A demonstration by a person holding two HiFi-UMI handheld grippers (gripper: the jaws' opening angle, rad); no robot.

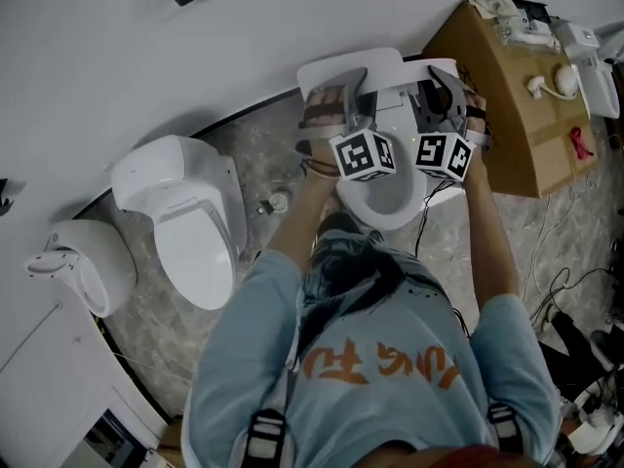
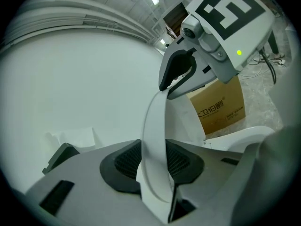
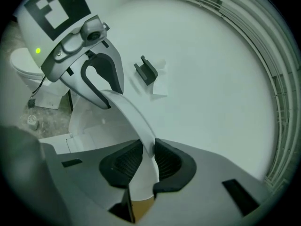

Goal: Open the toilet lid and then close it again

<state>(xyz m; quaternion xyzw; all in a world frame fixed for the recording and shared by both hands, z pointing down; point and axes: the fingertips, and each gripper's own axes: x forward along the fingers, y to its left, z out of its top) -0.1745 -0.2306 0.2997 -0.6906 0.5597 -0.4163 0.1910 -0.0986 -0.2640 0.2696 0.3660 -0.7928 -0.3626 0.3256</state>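
1. While the person stands over the toilet bowl (image 1: 388, 201), the toilet lid (image 1: 349, 64) is lifted partway up, close to the white wall.
2. The left gripper (image 1: 334, 105) is clenched on the lid's front rim. The rim fills the gap between its dark pads.
3. The right gripper (image 1: 445, 103) pinches the same rim, further along on the other side.
4. I think the lid is hard, smooth plastic. It should be stiff and hardly bend, but it may be slippery.
5. It looks thin and fairly light. It probably swings on a hinge at the back, so it could drop fast if let go.
6. The front rim is the best place to hold, with one gripper on each side, so the lid does not twist.
7. Lowering it slowly should stop it from banging on the bowl.
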